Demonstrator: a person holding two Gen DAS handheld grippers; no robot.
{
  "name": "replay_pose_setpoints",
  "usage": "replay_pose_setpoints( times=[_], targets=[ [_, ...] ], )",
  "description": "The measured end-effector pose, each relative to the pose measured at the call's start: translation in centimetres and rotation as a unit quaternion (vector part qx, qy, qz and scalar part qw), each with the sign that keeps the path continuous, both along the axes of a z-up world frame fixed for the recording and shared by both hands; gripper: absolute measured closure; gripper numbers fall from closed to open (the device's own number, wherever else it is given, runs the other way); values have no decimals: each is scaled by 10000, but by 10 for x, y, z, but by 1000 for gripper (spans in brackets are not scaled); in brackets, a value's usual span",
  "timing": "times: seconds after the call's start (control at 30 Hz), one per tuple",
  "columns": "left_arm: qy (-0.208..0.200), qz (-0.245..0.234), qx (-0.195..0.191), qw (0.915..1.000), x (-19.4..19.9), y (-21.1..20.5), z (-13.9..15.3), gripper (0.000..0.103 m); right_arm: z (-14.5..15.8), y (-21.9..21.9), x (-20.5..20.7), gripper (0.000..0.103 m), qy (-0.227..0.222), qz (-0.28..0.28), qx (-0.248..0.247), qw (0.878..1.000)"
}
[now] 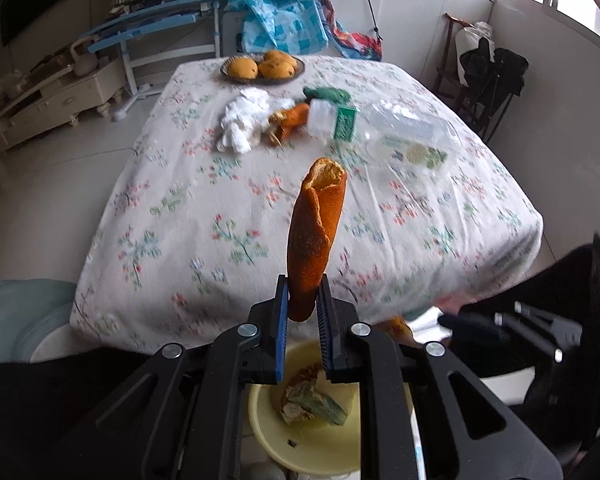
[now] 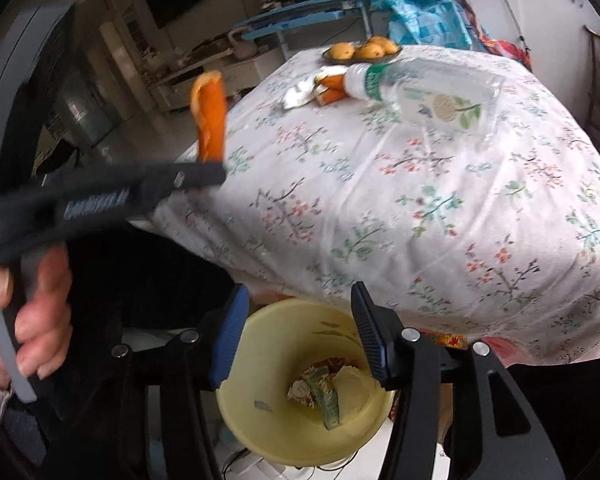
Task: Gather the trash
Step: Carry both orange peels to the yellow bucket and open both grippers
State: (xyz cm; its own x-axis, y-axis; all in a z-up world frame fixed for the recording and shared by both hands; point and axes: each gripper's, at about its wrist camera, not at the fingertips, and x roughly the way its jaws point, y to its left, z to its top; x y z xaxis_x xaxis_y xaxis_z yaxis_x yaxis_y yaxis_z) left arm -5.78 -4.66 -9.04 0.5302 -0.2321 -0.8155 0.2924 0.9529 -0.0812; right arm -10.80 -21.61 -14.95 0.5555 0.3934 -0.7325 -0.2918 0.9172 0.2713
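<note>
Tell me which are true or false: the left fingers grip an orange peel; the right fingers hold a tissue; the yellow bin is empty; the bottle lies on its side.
1. The left gripper grips an orange peel: true.
2. The right gripper holds a tissue: false, its fingers stand open with nothing between them.
3. The yellow bin is empty: false, scraps lie inside.
4. The plastic bottle lies on its side on the table: true.

Left gripper (image 1: 303, 300) fingers pinched nearly together — right gripper (image 2: 298, 332) fingers apart, both tilted downward.
</note>
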Motion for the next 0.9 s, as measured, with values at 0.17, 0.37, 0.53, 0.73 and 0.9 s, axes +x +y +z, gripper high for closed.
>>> replay_pose_setpoints(
  times=[0.17,0.37,0.53,0.73,0.9],
  targets=[
    [242,-234,-5,9994,-24,-4,-7,89,8,-15,1,48,-215,-341,115,9991],
    [552,-444,-221,9972,-46,-5,-11,89,11,-26,5,46,-314,-598,225,9975],
    [798,-460,-396,9950,-58,2,-15,89,12,-29,4,45,-324,-651,269,9970],
    [1195,-602,-167,9909,-72,-5,-24,81,14,-31,2,42,-368,-669,286,9967],
    [992,-474,-20,9939,-73,-5,-20,51,15,-32,1,41,-388,-698,291,9964]
  ],
)
